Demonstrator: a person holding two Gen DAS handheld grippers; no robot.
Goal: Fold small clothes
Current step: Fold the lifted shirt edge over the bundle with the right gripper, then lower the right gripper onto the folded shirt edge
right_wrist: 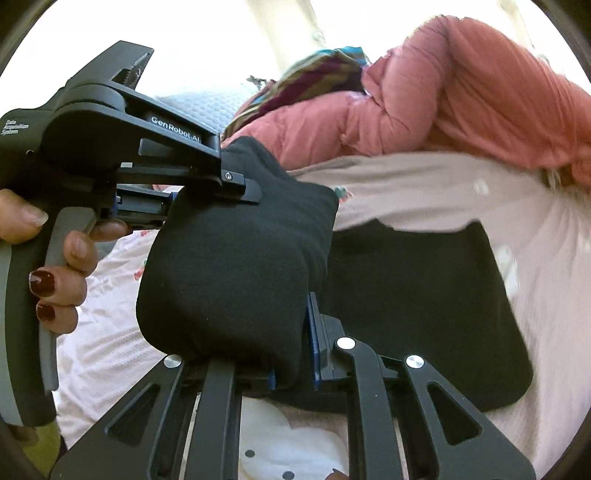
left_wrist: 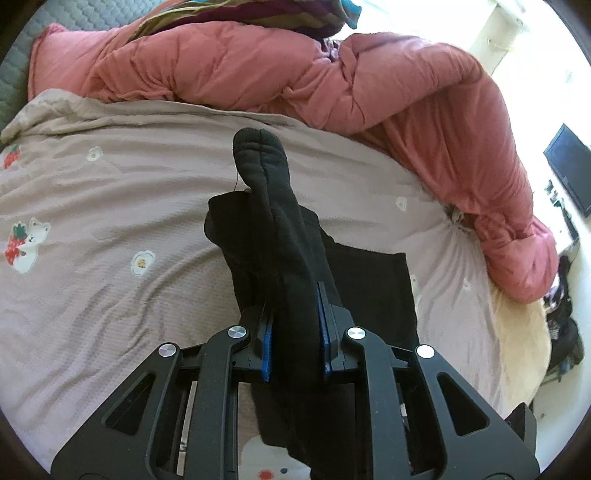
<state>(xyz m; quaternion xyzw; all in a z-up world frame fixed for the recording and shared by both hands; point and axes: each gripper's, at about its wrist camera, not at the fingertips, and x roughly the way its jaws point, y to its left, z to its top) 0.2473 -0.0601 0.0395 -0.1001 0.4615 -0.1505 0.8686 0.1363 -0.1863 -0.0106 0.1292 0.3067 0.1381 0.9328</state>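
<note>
A small black garment is lifted off the bed, with part of it still lying flat on the sheet. My left gripper is shut on a bunched fold of it, which sticks out forward past the blue pads. In the right wrist view my right gripper is shut on the same black garment, which bulges over its left finger. My left gripper comes in from the left, clamped on the cloth's upper edge, held by a hand with dark red nails. The flat part lies beyond.
A pale pink bedsheet with flower and bear prints covers the bed. A rumpled salmon duvet lies along the far side and right edge. A striped cloth sits on top of it. A dark screen stands beyond the bed's right edge.
</note>
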